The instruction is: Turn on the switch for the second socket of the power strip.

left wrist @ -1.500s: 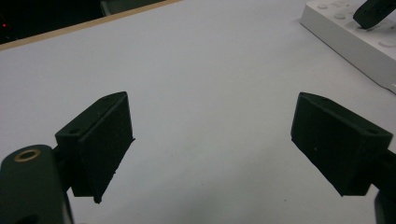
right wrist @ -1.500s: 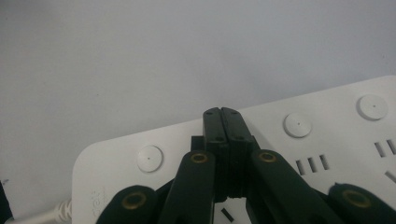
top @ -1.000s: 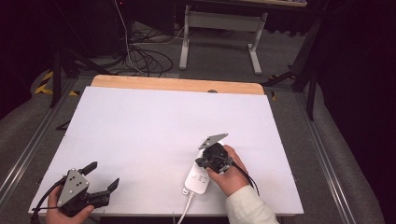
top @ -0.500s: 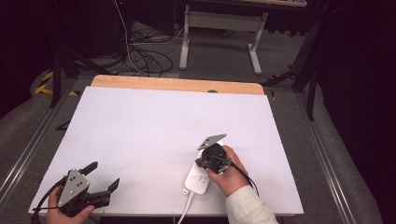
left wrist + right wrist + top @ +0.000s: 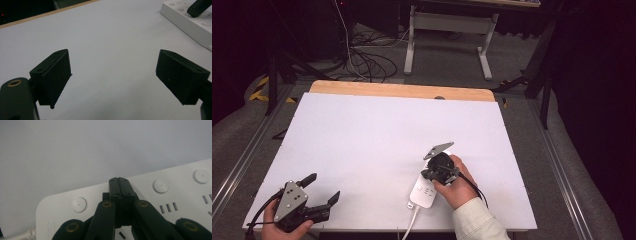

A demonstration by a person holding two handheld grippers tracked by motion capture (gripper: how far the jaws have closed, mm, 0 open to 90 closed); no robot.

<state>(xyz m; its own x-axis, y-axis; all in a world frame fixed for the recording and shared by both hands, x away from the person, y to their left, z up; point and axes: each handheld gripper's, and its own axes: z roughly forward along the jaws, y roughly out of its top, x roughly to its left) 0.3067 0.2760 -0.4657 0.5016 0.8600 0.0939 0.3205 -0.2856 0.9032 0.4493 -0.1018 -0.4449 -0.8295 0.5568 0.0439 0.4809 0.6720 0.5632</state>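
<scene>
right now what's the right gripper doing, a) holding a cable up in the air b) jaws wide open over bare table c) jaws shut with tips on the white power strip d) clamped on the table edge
c: in the right gripper view the right gripper has its two jaws pressed together, tips down on the white power strip between two of its round buttons.
</scene>
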